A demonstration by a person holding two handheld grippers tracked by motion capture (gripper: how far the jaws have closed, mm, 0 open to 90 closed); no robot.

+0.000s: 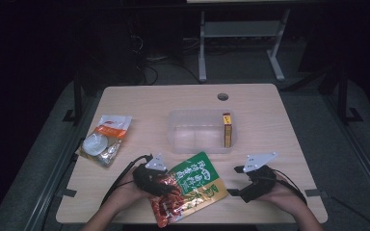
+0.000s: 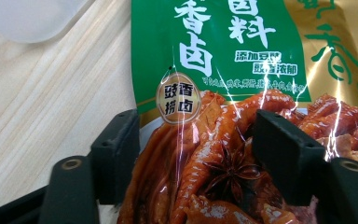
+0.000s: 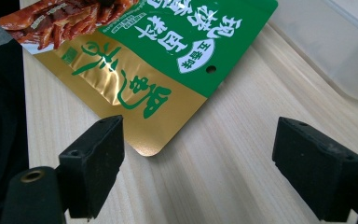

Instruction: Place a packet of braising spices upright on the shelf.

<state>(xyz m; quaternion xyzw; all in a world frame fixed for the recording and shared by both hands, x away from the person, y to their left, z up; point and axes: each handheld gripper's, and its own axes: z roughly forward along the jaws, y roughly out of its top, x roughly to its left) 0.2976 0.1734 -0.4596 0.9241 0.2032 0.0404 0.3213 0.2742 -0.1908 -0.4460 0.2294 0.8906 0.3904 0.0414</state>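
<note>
lying at the near edge of the pale wooden table (image 1: 260, 103), the glossy green, gold and red foil food pouch (image 1: 189, 187) runs its long axis diagonally, red picture end toward the person's left, green top end up and toward the clear tub. the left gripper (image 2: 193, 154) sits over the red end with its jaws standing either side of that end; from the left gripper view the pouch fills the gap between them, but whether the pads are pressing it i cannot tell. the right gripper (image 3: 198, 163) stands wide apart and empty, just beside the pouch's gold corner, which lies ahead and to its left jaw's side. judgement: the left hand (image 1: 125, 192) is the nearer, already on the pouch; the right would need a short move inward to reach the gold corner.

beyond the pouch, near its green end, stands the clear rectangular plastic tub (image 1: 183, 120), holding a narrow yellow and red box (image 1: 227, 130) upright against its right wall. well apart at the table's left lies a clear bag with an orange and white label (image 1: 107, 138), with a round white item inside. nothing stands between pouch and tub; the tub's near wall is the one obstacle if the pouch is to go that way.
</note>
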